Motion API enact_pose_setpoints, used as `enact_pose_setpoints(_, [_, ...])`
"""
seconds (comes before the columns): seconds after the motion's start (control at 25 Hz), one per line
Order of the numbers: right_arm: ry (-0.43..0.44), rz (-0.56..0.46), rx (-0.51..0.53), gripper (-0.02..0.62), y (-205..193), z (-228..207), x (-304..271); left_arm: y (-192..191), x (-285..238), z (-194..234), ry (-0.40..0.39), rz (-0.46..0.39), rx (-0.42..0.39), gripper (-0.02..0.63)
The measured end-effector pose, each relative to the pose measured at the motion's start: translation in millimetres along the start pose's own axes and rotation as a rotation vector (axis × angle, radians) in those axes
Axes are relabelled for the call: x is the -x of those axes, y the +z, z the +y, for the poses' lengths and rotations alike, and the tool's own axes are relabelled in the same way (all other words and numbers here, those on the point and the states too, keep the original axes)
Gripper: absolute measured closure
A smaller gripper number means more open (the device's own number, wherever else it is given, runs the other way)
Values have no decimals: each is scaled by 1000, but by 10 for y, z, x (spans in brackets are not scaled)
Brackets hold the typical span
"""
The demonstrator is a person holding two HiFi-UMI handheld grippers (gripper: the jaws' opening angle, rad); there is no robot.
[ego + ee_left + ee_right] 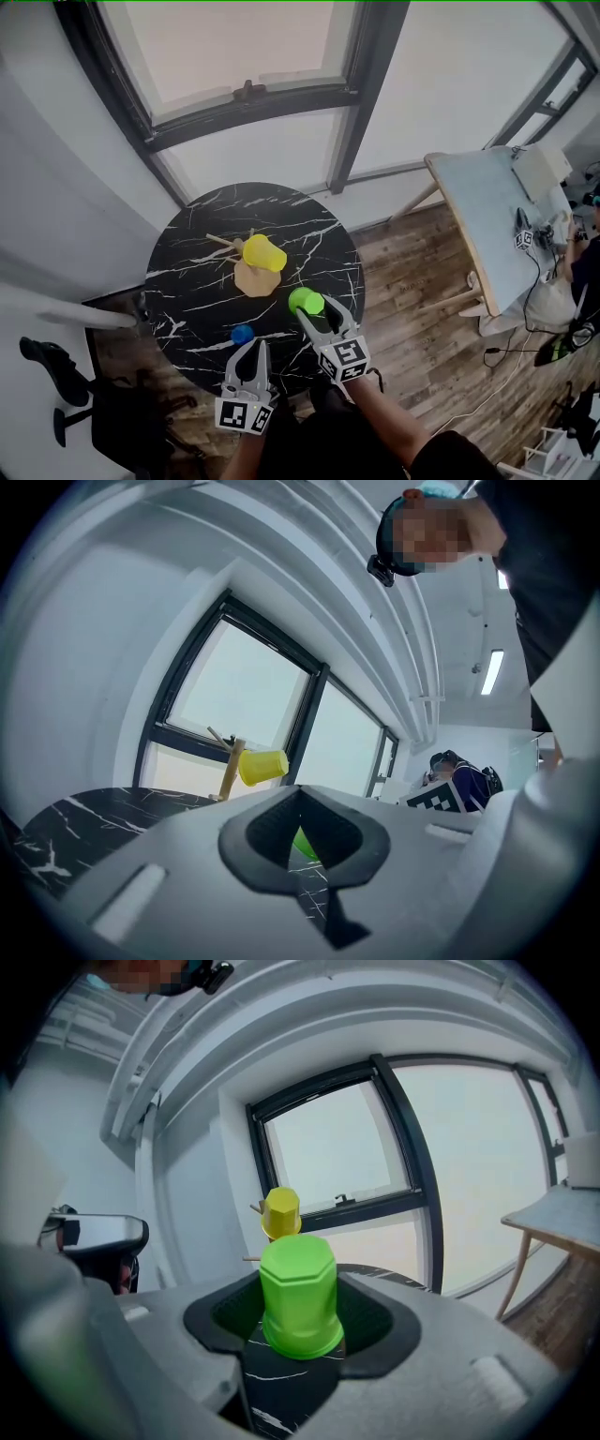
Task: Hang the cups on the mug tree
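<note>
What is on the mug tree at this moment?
One yellow cup hangs on the mug tree. The cup covers its peg, so the hold cannot be seen.

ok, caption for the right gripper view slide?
Right gripper holds an upturned green cup; yellow cup already hangs on the mug tree behind.

Pale daylight floods through the window (253, 56), overexposed and flat. Below it the table (187, 272) glints faintly. Both gripper views bulge, darkening at corners; the green cup (298, 1297) is sharp.

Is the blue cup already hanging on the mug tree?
No, the blue cup is on the table, apart from the mug tree, which bears only the yellow cup.
</note>
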State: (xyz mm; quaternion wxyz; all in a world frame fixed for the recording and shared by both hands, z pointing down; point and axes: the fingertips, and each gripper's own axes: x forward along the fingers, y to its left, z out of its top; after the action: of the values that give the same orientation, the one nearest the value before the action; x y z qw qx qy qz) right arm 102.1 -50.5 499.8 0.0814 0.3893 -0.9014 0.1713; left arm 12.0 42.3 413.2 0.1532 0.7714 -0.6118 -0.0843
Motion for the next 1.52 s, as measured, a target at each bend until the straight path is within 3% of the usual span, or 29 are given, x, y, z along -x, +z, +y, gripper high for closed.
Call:
enact_pose_setpoints(0.2, [-6,-22,-42,360,-34,131,-148,-29,44,243,-14,33,1,607])
enact_pose_setpoints(0.64, [-108,-60,-92,360,-143,115,-474,-42,21,726,-63,57,20,607])
enact_pose_setpoints(0.96, [-190,-106,-135,364,-206,20,-599,-98,4,916,-126,86,18,607])
enact_pose_setpoints(1.52, [-255,-164,-178,365,-368,-50,-777,-213,2,1008,-212,117,4,607])
